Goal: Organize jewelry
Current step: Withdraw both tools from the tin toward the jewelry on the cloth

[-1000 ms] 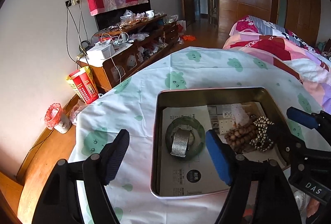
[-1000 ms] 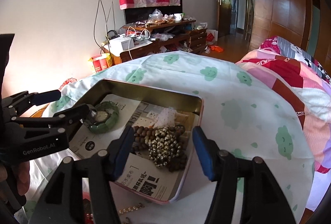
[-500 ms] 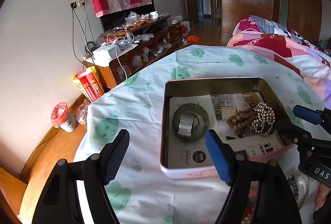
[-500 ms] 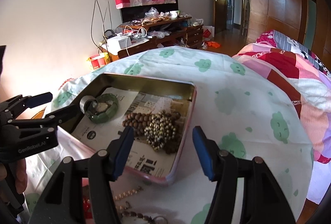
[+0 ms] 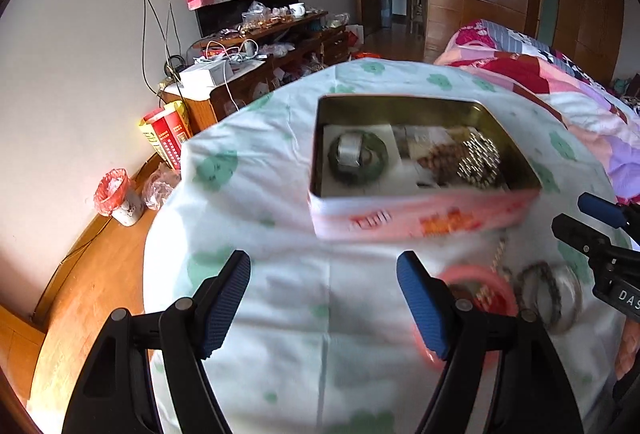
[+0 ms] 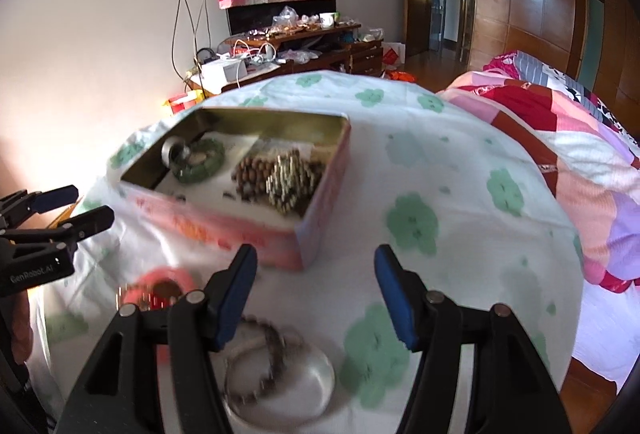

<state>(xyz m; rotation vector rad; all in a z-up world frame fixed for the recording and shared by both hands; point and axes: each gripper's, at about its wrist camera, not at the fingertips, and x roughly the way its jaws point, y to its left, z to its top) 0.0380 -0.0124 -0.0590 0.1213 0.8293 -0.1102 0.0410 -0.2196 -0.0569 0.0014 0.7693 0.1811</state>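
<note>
A pink tin box (image 5: 420, 220) (image 6: 240, 230) stands on the clover-print cloth. Inside lie a green bangle with a silver band (image 5: 357, 156) (image 6: 197, 158), brown wooden beads (image 6: 252, 175) and a heap of metallic beads (image 5: 478, 161) (image 6: 290, 175). In front of the tin lie a red bangle (image 5: 478, 292) (image 6: 160, 284), a dark bead bracelet (image 6: 256, 358) and a small silver dish (image 5: 560, 298) (image 6: 296, 382). My left gripper (image 5: 324, 300) is open and empty, short of the tin. My right gripper (image 6: 314, 292) is open and empty, near the tin's right corner.
The table cloth (image 6: 440, 161) drops off at the left edge above a wooden floor (image 5: 80, 298). A bed with a patchwork quilt (image 6: 560, 121) lies right. A cluttered TV cabinet (image 5: 256, 49) stands by the back wall.
Both grippers have pulled back and down from over the tin. The tin now sits farther ahead, and the loose jewelry in front of it has come into view.
</note>
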